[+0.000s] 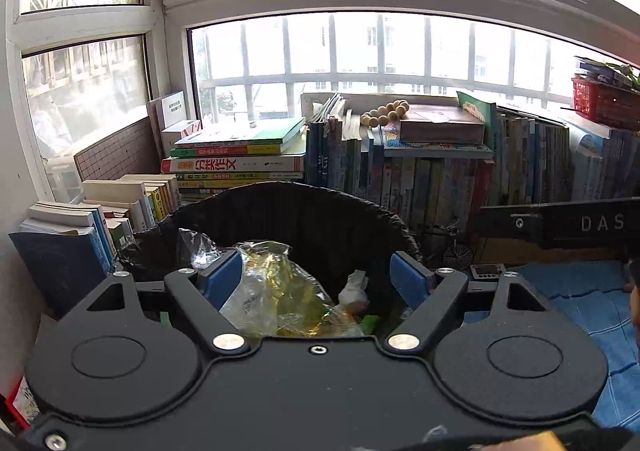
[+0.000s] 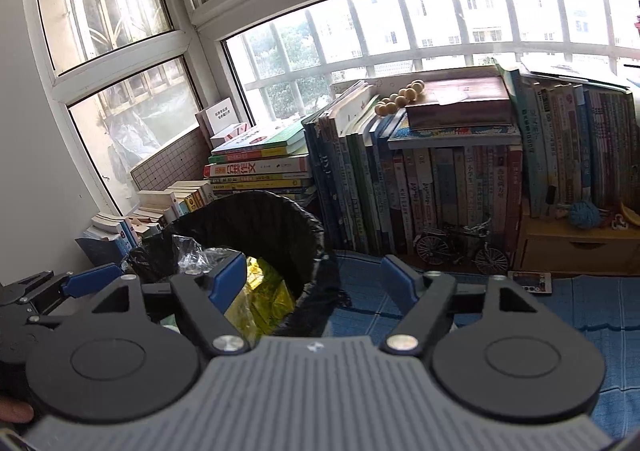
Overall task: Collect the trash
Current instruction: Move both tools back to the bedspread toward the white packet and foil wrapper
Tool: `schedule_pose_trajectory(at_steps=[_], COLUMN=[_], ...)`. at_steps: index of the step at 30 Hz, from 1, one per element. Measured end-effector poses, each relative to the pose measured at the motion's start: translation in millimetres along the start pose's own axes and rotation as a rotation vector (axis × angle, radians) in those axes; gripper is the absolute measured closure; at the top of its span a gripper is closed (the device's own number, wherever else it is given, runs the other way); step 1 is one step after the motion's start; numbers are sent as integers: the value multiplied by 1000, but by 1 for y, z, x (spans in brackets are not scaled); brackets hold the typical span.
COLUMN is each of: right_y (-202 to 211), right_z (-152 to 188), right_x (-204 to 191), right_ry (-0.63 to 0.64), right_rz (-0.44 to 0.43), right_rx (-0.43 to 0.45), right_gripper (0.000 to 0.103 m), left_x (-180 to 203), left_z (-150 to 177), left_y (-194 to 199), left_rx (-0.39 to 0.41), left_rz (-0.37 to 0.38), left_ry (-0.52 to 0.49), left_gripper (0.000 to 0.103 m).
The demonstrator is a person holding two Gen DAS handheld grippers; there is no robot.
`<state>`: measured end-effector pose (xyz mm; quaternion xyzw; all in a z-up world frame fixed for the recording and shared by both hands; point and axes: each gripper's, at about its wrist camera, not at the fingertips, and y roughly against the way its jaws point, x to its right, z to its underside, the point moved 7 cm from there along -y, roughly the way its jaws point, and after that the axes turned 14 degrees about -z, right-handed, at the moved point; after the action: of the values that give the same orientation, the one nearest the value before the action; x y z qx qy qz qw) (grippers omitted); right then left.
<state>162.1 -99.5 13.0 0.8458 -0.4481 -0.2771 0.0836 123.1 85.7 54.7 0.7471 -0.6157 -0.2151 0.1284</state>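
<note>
A bin lined with a black bag point(image 1: 320, 211) stands on the floor in front of the books. Inside lie a crumpled clear and yellow plastic wrapper point(image 1: 280, 291) and a white paper wad point(image 1: 354, 289). My left gripper point(image 1: 318, 277) hangs open right over the bin's mouth, and its blue left finger point(image 1: 224, 279) is beside the wrapper. In the right wrist view the bin point(image 2: 280, 219) sits left of centre with the yellow wrapper point(image 2: 268, 295) showing inside. My right gripper point(image 2: 312, 277) is open, straddling the bin's right rim and holding nothing. The left gripper's blue finger point(image 2: 92, 283) shows at the far left.
Stacked books point(image 1: 236, 163) and a row of upright books point(image 2: 440, 187) fill the space behind the bin, below barred windows. Wooden beads point(image 1: 384, 113) lie on top. A model bicycle point(image 2: 460, 247), a small remote point(image 2: 530, 281) and a wooden drawer box point(image 2: 580, 247) sit right, on a blue mat point(image 2: 580, 315).
</note>
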Motion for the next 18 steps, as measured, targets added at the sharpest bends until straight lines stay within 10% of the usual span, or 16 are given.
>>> schedule_pose_trajectory(at_steps=[18], right_y=[45], right_z=[40], right_x=[131], right_ry=[-34], right_rz=[98], right_rx=[-31], right_gripper=[19], left_x=[137], left_z=[27], left_y=[17], left_rx=[-15], left_rz=[101], left_ry=[-35], left_gripper=[18])
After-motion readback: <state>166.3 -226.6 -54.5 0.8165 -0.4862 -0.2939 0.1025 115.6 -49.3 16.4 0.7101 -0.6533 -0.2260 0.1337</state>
